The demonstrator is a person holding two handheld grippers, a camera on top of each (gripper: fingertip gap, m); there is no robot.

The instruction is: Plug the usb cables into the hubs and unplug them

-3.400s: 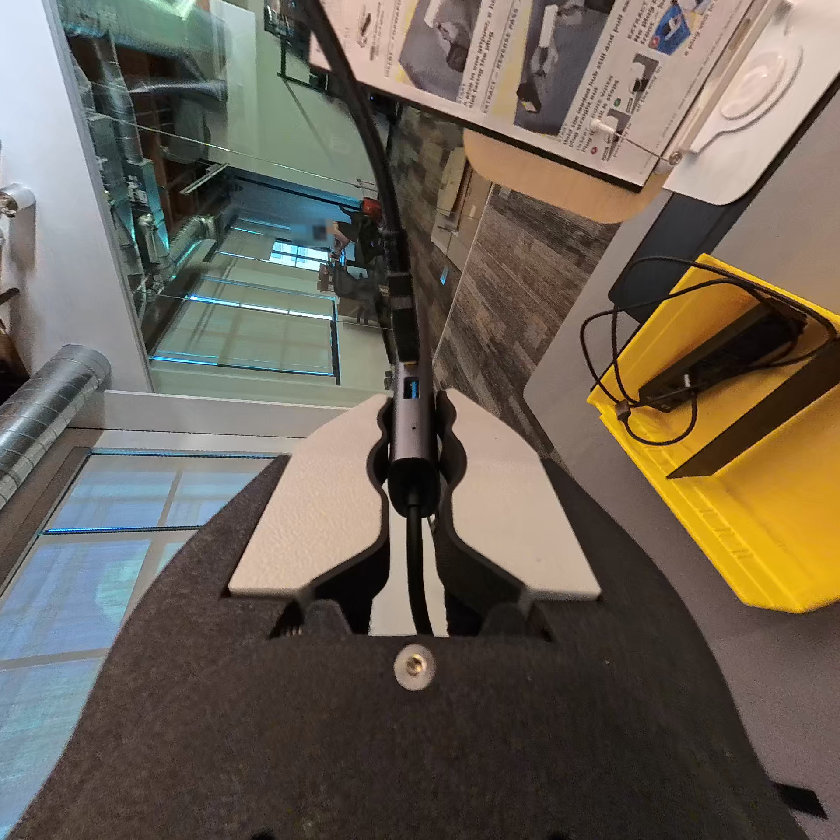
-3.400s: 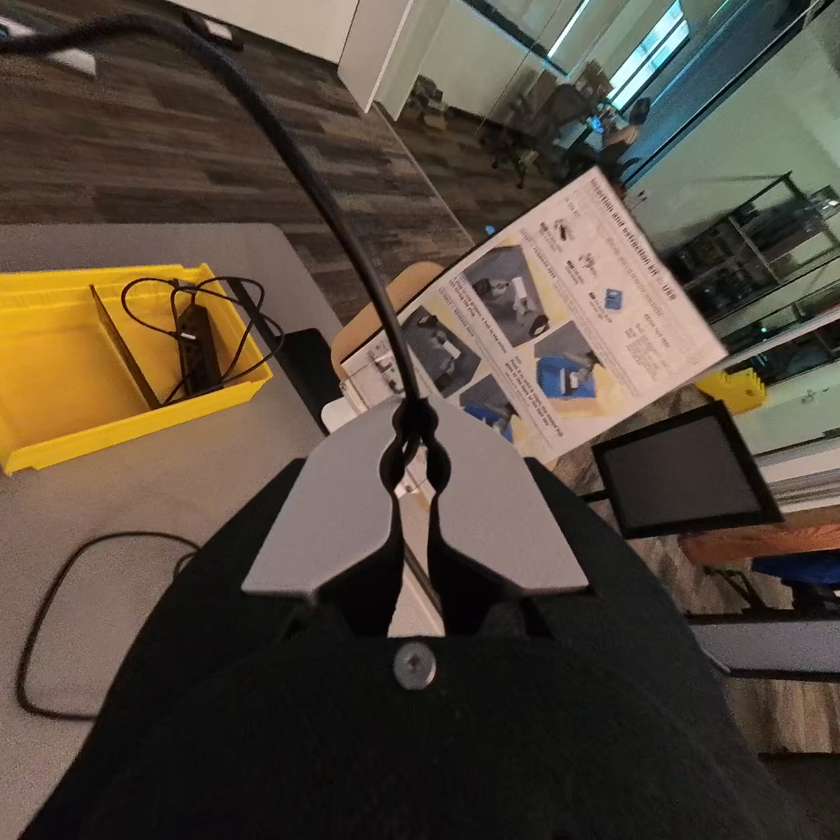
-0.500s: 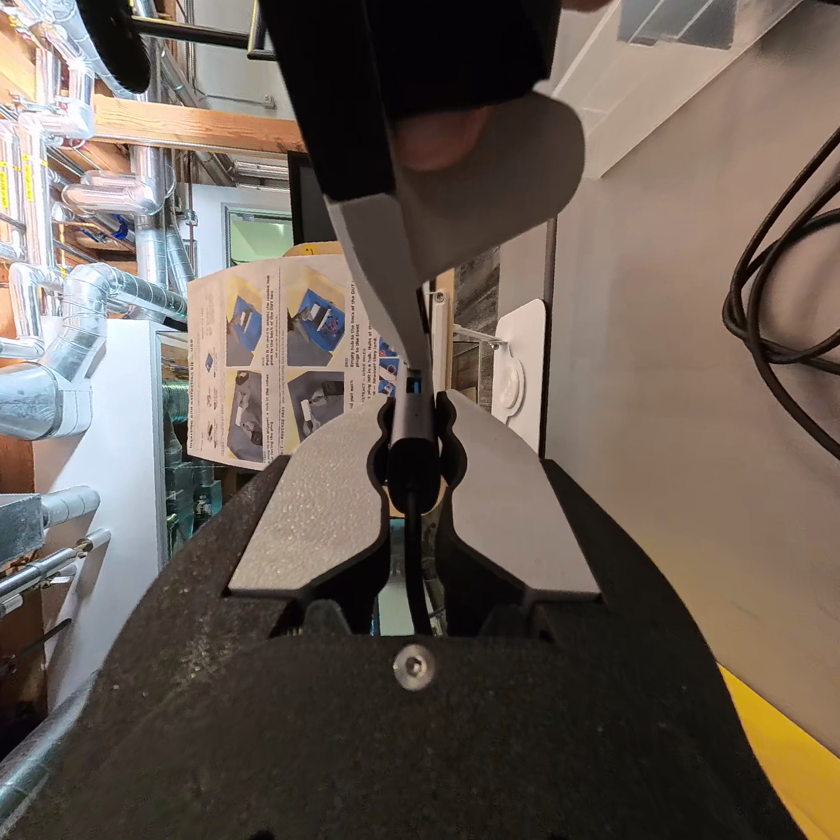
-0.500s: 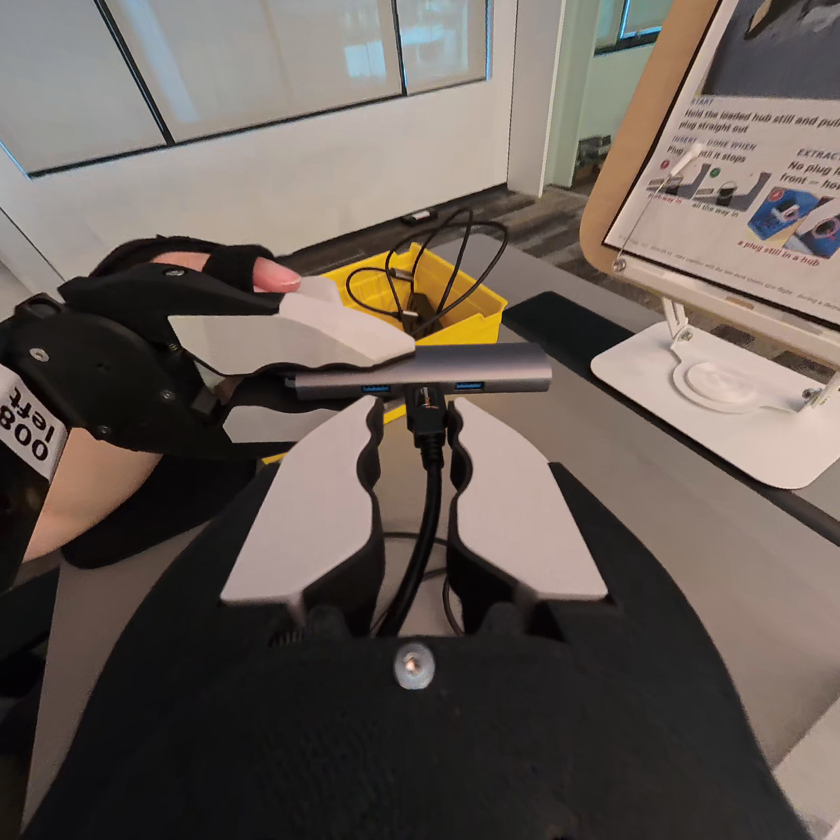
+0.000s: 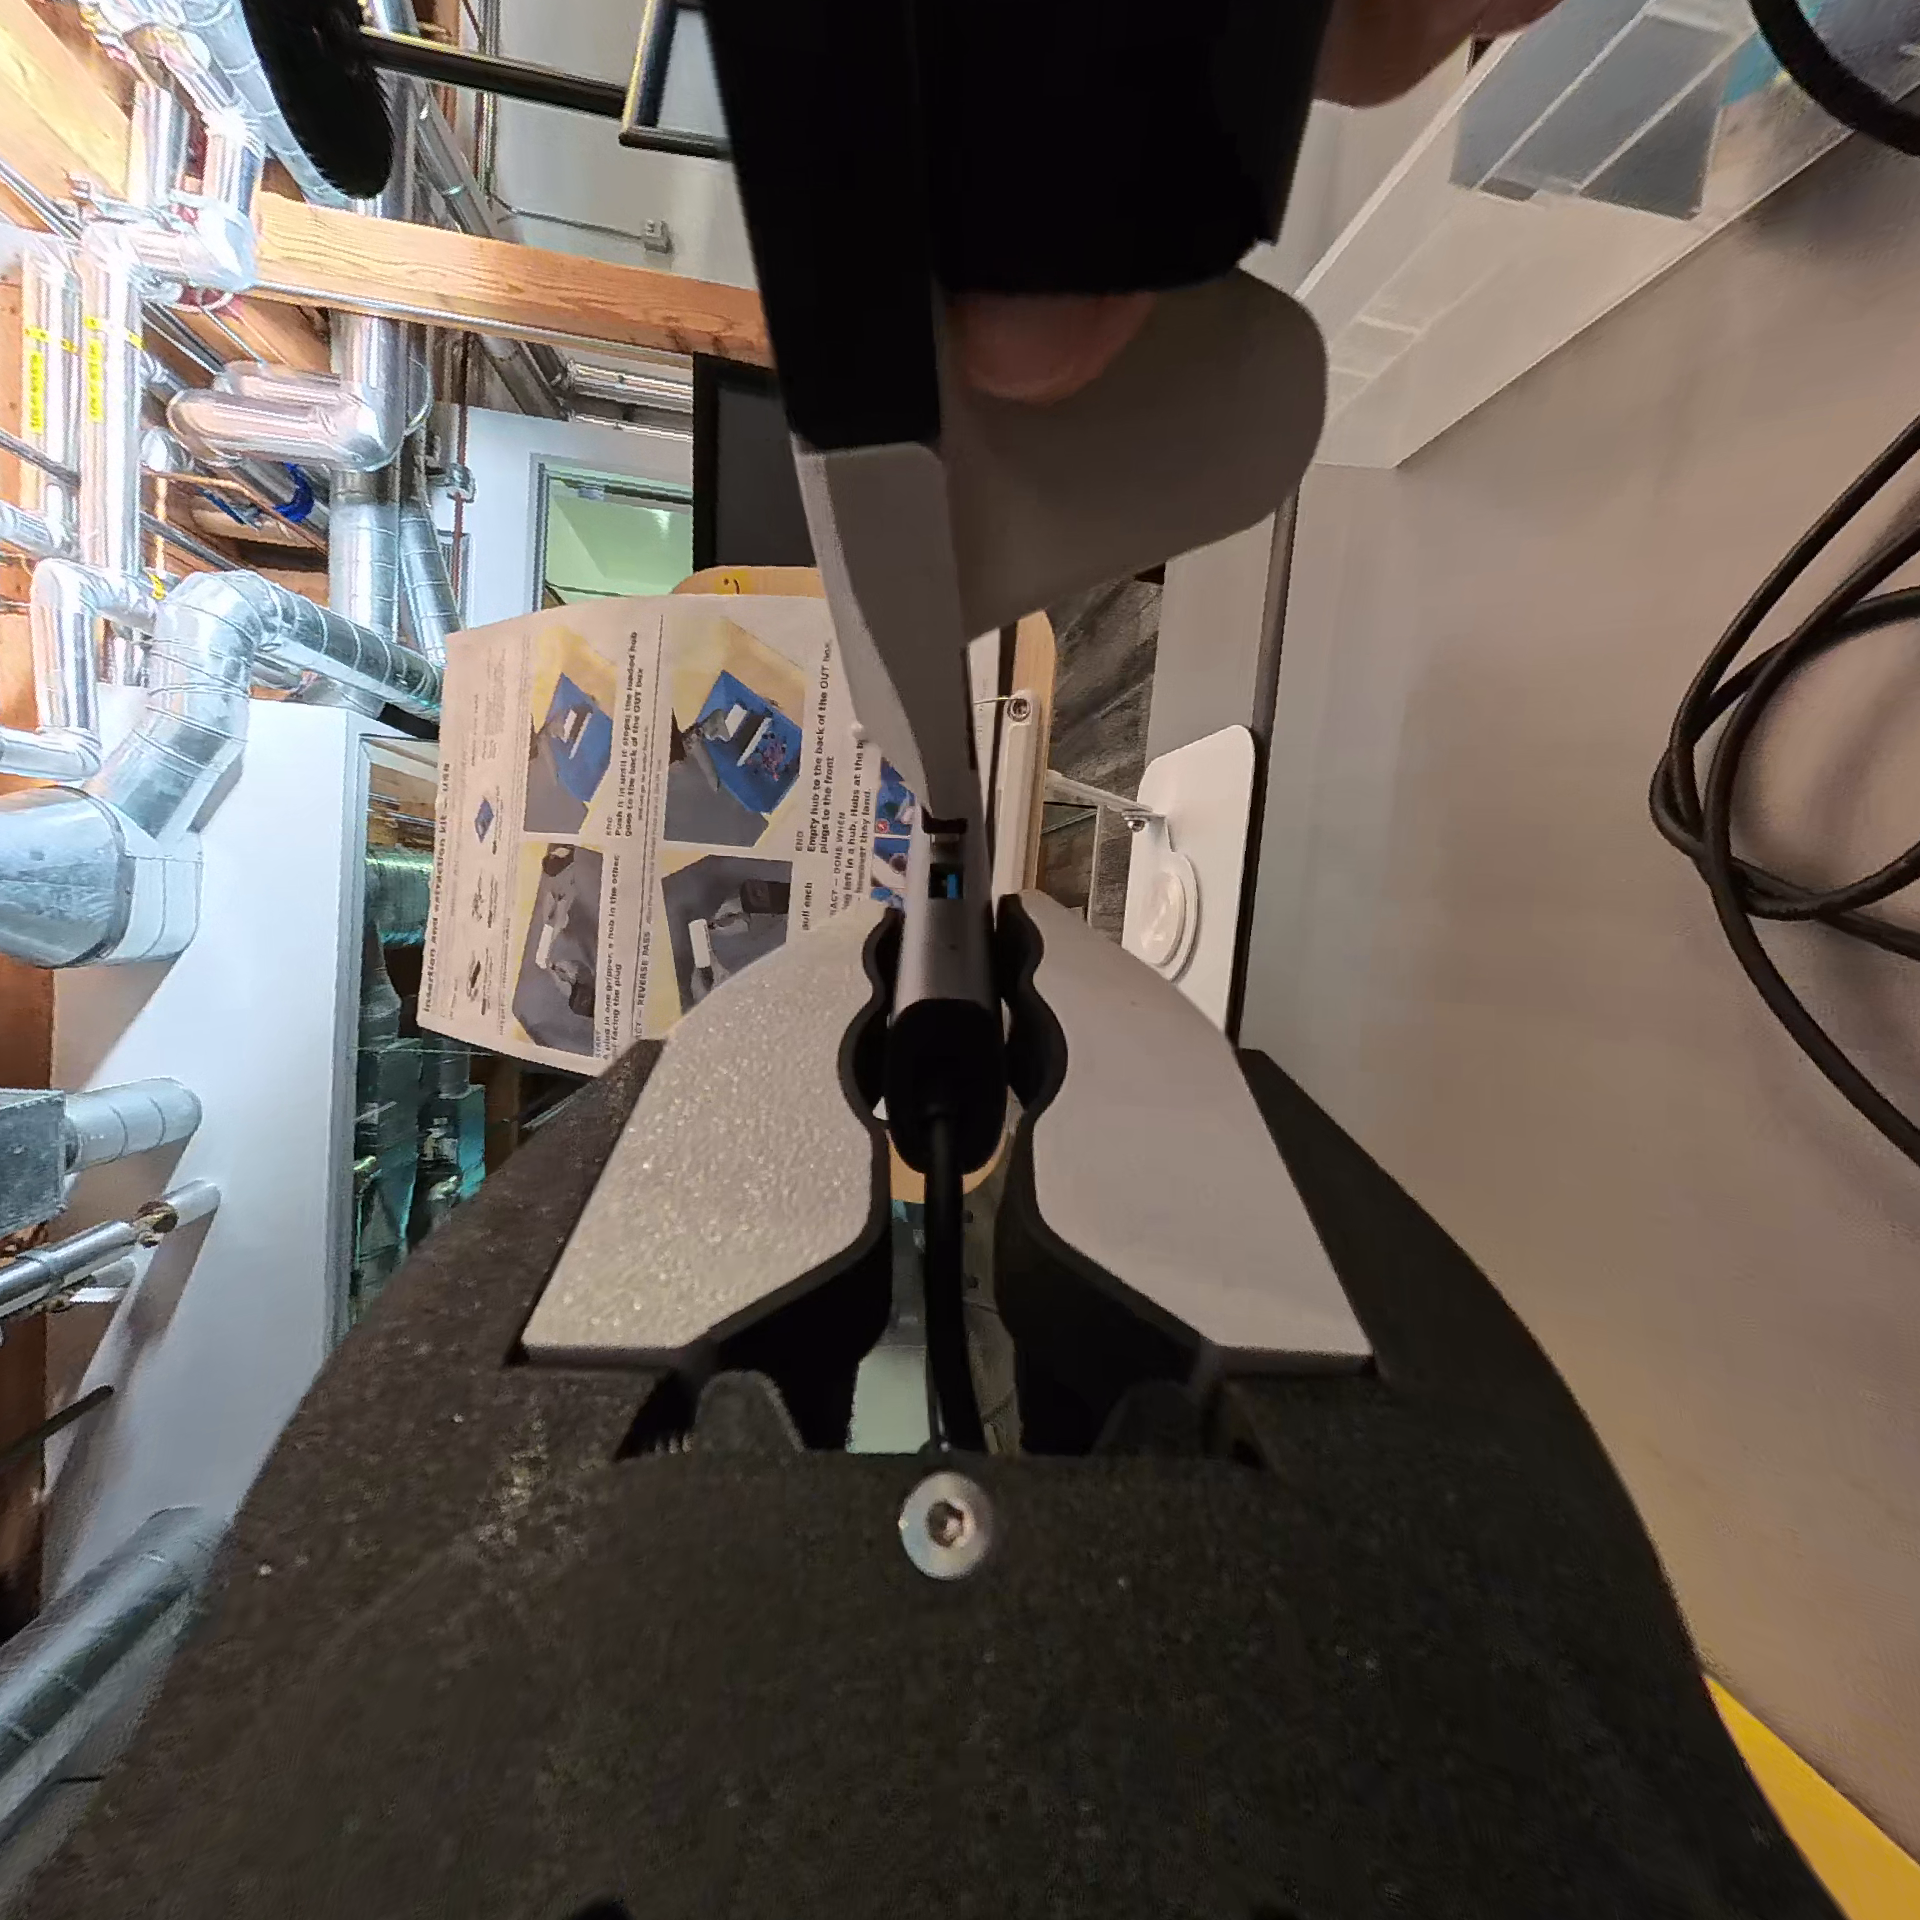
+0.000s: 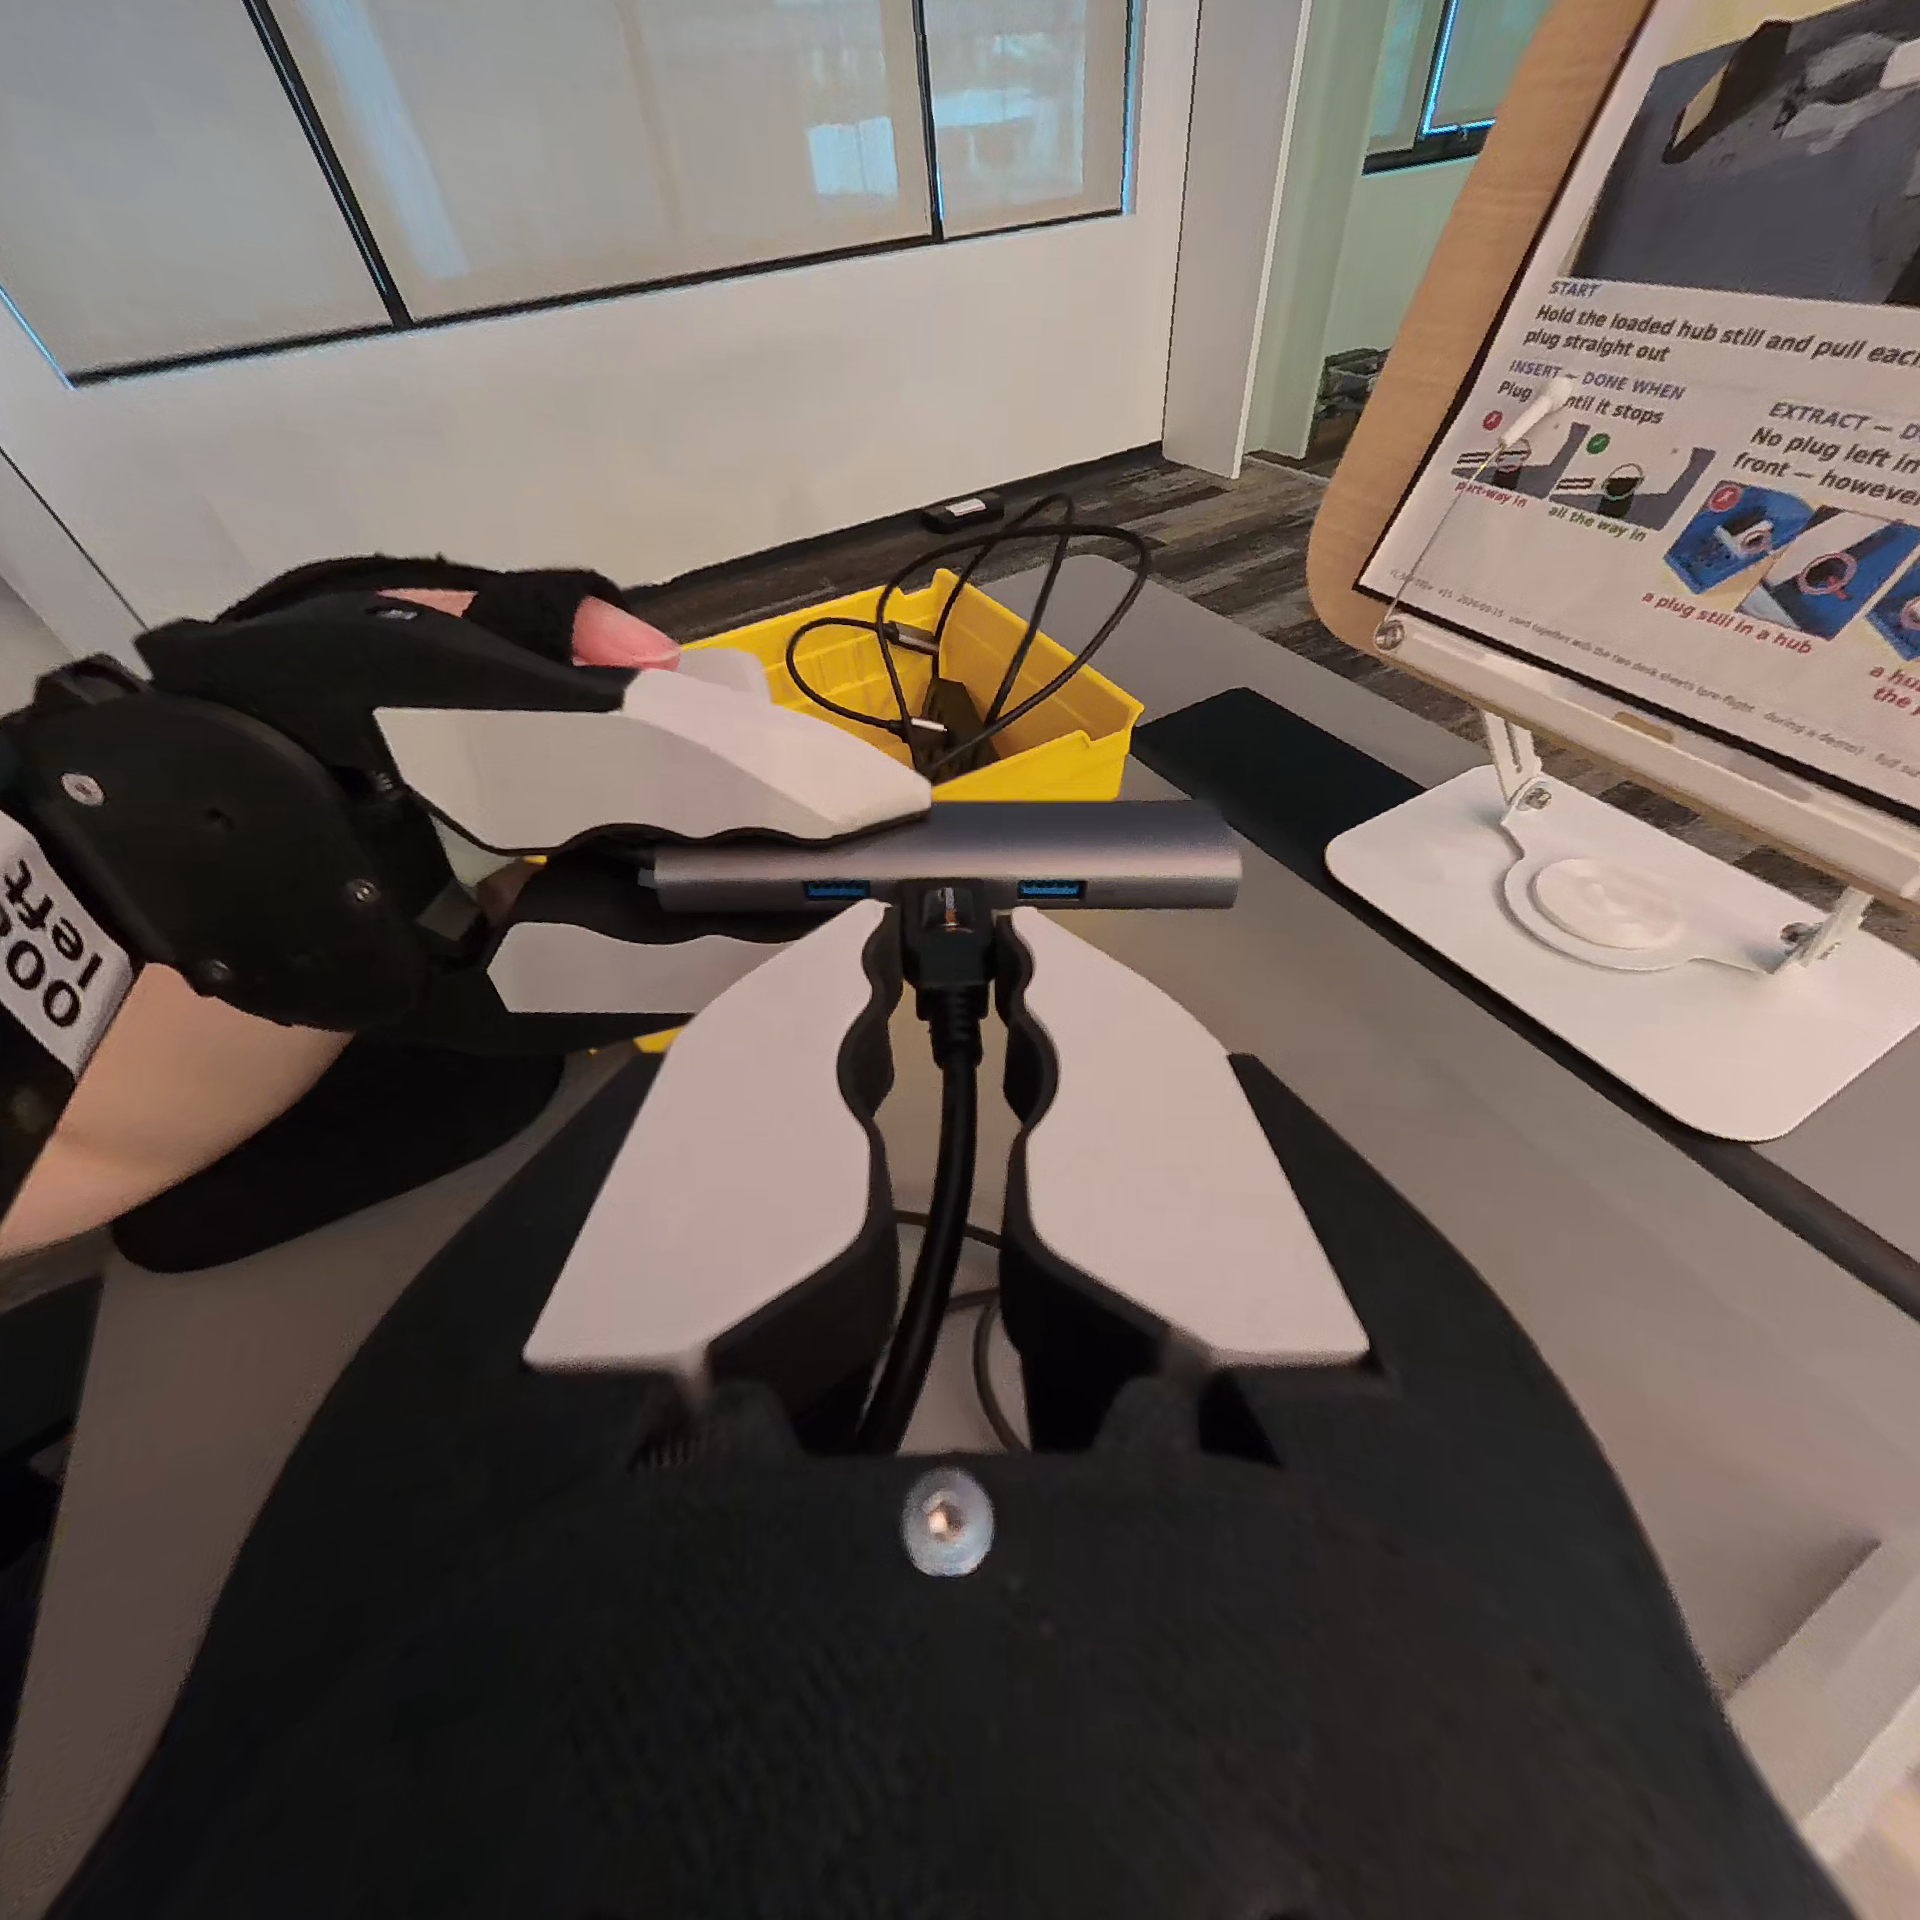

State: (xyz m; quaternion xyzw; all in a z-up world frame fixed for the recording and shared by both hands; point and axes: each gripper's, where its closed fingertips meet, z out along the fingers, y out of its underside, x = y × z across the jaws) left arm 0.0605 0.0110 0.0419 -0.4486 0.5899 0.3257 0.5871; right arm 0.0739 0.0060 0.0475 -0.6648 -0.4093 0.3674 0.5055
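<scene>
My left gripper point(image 5: 943, 935) is shut on one end of a slim grey USB hub point(image 5: 940, 961), and the hub's black cable point(image 5: 948, 1247) runs back between the jaws. In the right wrist view the hub point(image 6: 1122, 847) lies crosswise above the table, and the left gripper's upper finger point(image 6: 665, 769) presses on its left part. My right gripper point(image 6: 943, 925) is shut on a black USB plug point(image 6: 943, 940). The plug's body meets the hub's front face at the middle port, between two blue ports. The right gripper's finger point(image 5: 894, 644) comes down from above in the left wrist view.
A yellow bin point(image 6: 1081, 727) behind the hub holds looped black cables point(image 6: 966, 623) and another dark hub. A picture sheet point(image 6: 1714, 436) stands on a white stand base point(image 6: 1621, 935) at the right. Black cable loops point(image 5: 1745, 831) lie on the grey table point(image 6: 1455, 1195). My two grippers' fingertips are within a few centimetres of each other.
Since 3.4 s ago both grippers have swung together over the table, bringing the plug to the hub's middle port. Over the last half second the pose is almost unchanged.
</scene>
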